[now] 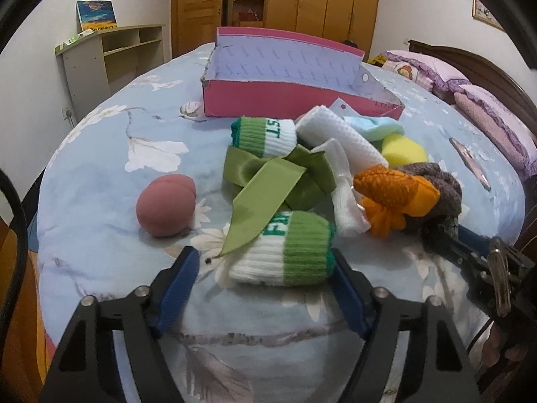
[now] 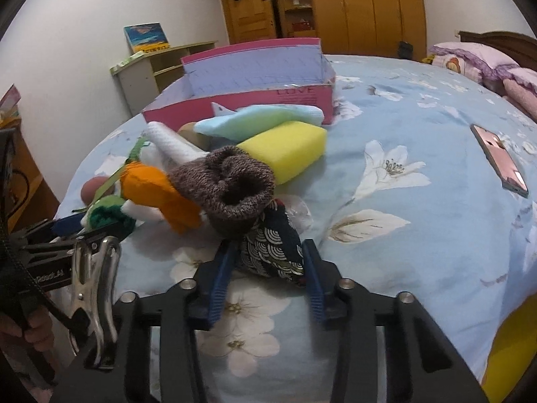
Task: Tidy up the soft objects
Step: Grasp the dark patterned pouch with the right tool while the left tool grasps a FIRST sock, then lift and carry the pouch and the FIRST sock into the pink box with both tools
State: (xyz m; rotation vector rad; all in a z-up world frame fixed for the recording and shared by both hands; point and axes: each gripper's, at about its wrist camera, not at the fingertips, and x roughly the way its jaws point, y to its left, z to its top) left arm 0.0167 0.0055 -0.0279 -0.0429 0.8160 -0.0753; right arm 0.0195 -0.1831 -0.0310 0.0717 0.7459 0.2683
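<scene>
A pile of soft things lies on a bed with a pale blue floral cover [image 1: 100,154]. Behind the pile stands an open pink cardboard box with a lilac lining [image 1: 268,97], which looks like the place to put them.

The left tool [image 1: 265,268] is spread wide around a rolled white sock with a green knitted cuff [image 1: 285,252]. The roll lies crosswise between the two blue fingers, its cuff end beside the right finger and a gap left at the other; neither finger clearly presses it. A broad olive-green satin ribbon [image 1: 268,184] trails across the top of this sock.

The right tool [image 2: 268,258] is also parted, its fingers on either side of a small dark fabric pouch printed with white wave scales [image 2: 273,252]. The pouch lies against a rolled brown knitted sock [image 2: 231,184]; whether the fingers touch it cannot be told.

To do this step well, each tool should probably close gently across the middle of its item, then lift straight up. The ribbon may drag along with the sock, so a slow lift seems wise. The brown sock may tumble once the pouch leaves.
</scene>
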